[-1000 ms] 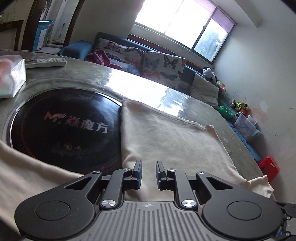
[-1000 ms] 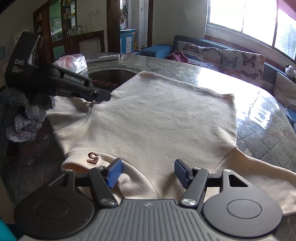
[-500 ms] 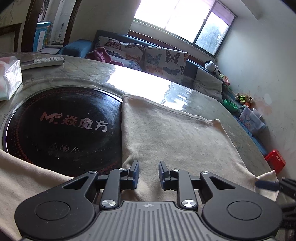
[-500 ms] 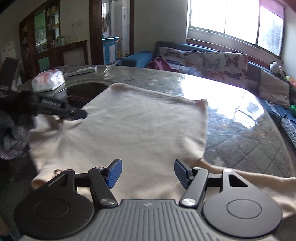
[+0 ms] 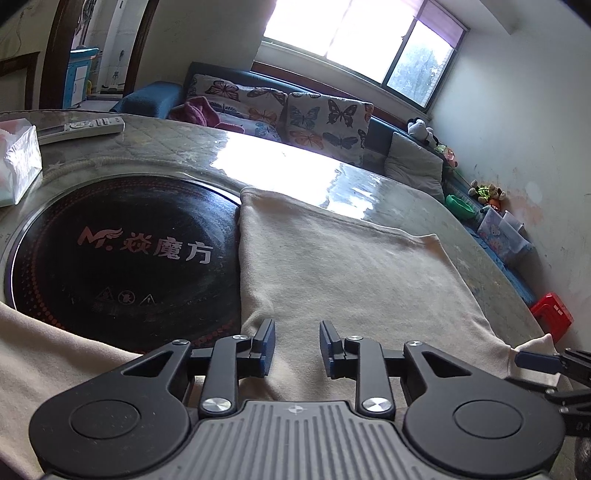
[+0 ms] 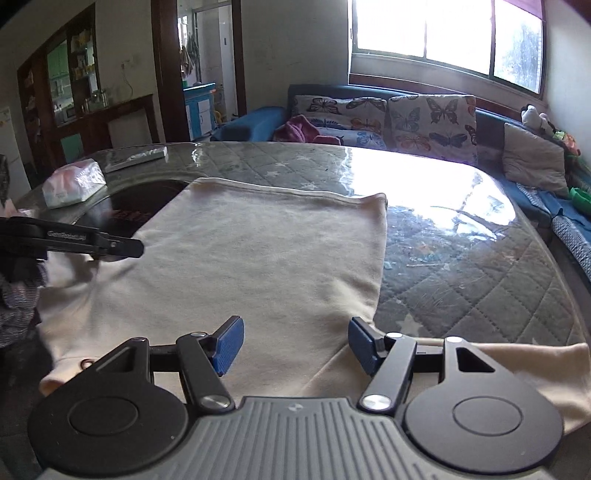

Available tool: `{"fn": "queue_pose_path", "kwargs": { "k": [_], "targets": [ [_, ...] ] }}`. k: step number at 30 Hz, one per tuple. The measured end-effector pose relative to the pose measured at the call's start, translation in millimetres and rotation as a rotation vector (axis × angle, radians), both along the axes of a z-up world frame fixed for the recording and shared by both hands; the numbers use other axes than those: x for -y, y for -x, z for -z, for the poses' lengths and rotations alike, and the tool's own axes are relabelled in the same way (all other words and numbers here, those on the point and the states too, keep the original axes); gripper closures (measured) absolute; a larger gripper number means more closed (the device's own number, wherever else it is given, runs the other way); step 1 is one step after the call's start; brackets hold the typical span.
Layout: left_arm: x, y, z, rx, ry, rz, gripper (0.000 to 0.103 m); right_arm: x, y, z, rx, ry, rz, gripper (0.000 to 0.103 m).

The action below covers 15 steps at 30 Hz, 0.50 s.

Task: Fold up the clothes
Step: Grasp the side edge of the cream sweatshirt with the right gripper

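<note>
Cream sweatshirt (image 6: 258, 266) flat on table (image 6: 461, 266), near edge over the black hob disc (image 5: 122, 251) | my left gripper (image 5: 297, 349) has just been opening, nothing between its narrow jaws | my right gripper (image 6: 295, 345) wide, empty, shifted toward sleeve | judging: regrasp next.

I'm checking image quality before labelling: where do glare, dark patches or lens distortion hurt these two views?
Left wrist view: the window is blown out, its glare washes the table beyond the cream garment, the black cooktop disc reads dark, and fisheye bending tilts the walls. Right wrist view: the same glare whitens the far tabletop; the left-side cabinets sit in shadow.
</note>
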<state>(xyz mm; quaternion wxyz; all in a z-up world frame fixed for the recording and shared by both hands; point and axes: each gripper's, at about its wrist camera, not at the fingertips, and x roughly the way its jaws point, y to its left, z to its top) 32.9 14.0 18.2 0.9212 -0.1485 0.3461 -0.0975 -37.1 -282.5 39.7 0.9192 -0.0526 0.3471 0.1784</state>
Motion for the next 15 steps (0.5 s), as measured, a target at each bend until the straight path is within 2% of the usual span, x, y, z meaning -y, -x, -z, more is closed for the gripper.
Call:
{"fn": "queue_pose_path", "kwargs": {
  "k": [4, 8, 12, 15],
  "targets": [
    [4, 2, -3, 0.006, -0.026, -0.003, 0.069, -1, 16, 0, -0.004, 0.021, -0.012, 0.039],
    [12, 5, -8, 0.023, -0.052, 0.007, 0.063, 3, 39, -2, -0.032, -0.008, -0.039, 0.039],
    [24, 10, -15, 0.047, -0.06, 0.045, 0.057, 10, 49, 5, -0.087, -0.031, -0.03, 0.039],
    [35, 14, -20, 0.065, -0.066, 0.079, 0.056, 14, 54, 9, -0.084, -0.019, -0.015, 0.039]
  ]
}}
